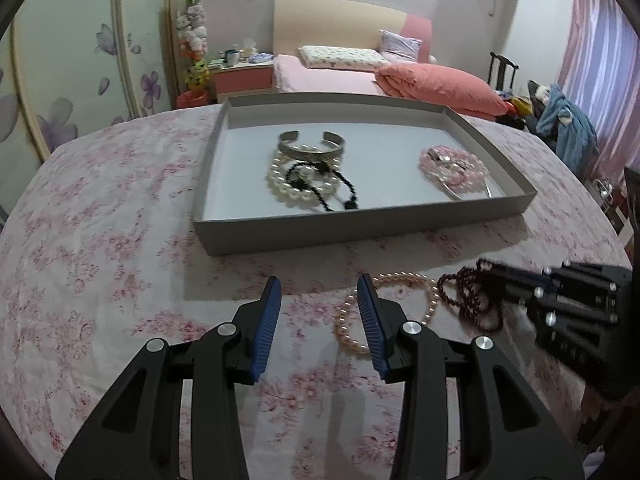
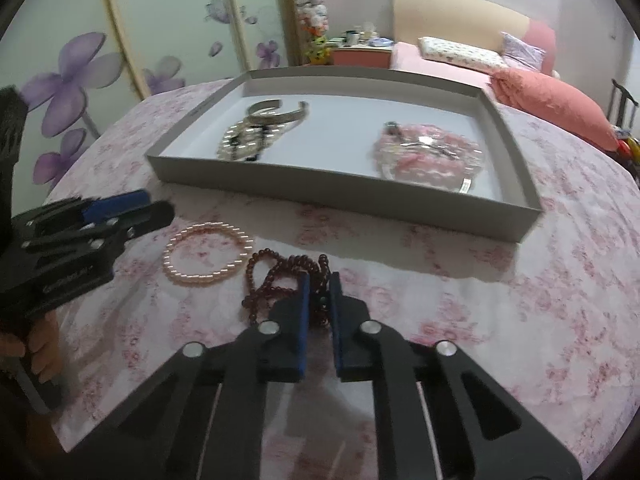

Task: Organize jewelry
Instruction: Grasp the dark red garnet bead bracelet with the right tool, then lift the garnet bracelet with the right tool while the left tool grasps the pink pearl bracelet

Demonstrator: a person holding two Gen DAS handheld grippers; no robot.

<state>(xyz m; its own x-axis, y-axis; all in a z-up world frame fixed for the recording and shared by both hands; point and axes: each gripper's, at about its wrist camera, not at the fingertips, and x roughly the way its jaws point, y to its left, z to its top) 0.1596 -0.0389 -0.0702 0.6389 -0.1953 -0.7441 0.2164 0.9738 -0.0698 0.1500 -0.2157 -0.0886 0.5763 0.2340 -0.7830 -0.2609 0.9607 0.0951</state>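
Left hand-held gripper (image 1: 319, 290) with jaws apart over the flowery table (image 1: 120, 280), nothing between them, pink pearl bracelet (image 2: 208, 254) lying beside it, right hand-held gripper (image 2: 319, 286) pinched together on dark red beads (image 2: 280, 280), grey tray (image 2: 344, 192) of jewelry behind

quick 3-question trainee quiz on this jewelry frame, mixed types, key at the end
1. True or false: the pink pearl bracelet lies inside the grey tray.
2. What is the right gripper shut on?
A. dark red bead string
B. silver cuff
C. nothing
3. Fill in: the left gripper's jaws are ____.

Key: 1 false, it lies on the floral cloth in front of the tray. 2 A. 3 open, empty.
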